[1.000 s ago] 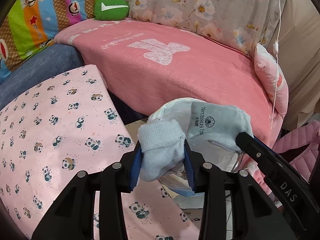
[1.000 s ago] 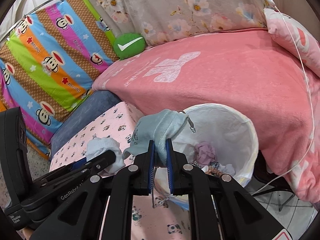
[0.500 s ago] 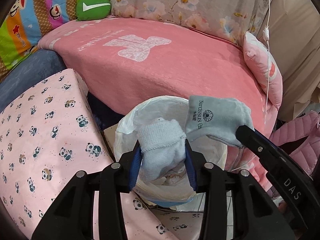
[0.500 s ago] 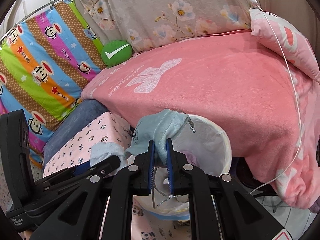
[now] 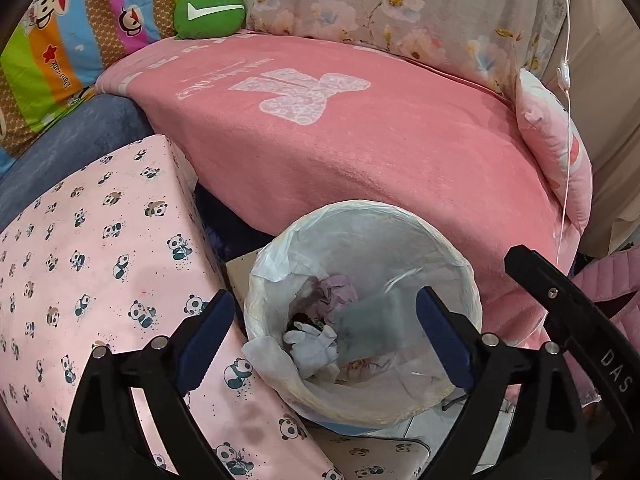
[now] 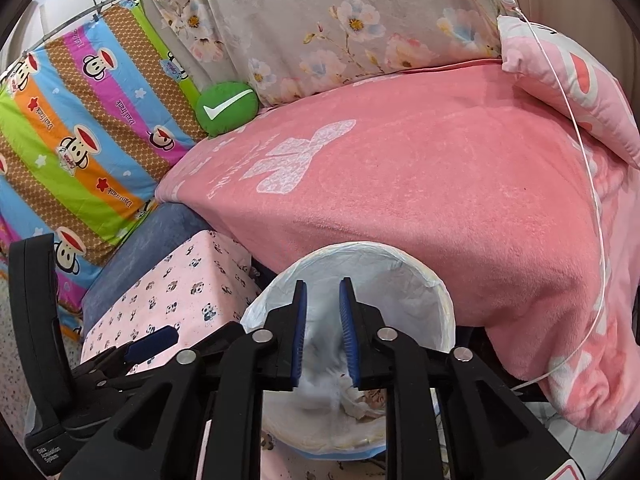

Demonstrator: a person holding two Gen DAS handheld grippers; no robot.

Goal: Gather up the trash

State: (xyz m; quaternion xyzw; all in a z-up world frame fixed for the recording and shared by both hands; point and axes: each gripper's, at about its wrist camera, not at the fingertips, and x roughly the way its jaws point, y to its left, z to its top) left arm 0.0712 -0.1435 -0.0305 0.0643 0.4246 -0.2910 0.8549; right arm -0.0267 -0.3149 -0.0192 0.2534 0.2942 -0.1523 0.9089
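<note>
We hold both grippers over the round white-lined waste bin. Our left gripper has just spread wide and empty; our right gripper has just parted, its blurred grey-blue sock dropping inside. Both pieces binned.

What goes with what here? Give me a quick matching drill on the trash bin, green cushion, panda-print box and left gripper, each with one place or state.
Things:
1. trash bin
2. green cushion
3. panda-print box
4. left gripper

Places or states:
A. at the far end of the pink blanket
B. jaws wide apart, nothing between them
C. lined with a white bag, crumpled scraps inside
D. left of the bin, beside it

Pairs: 1-C, 2-A, 3-D, 4-B
</note>
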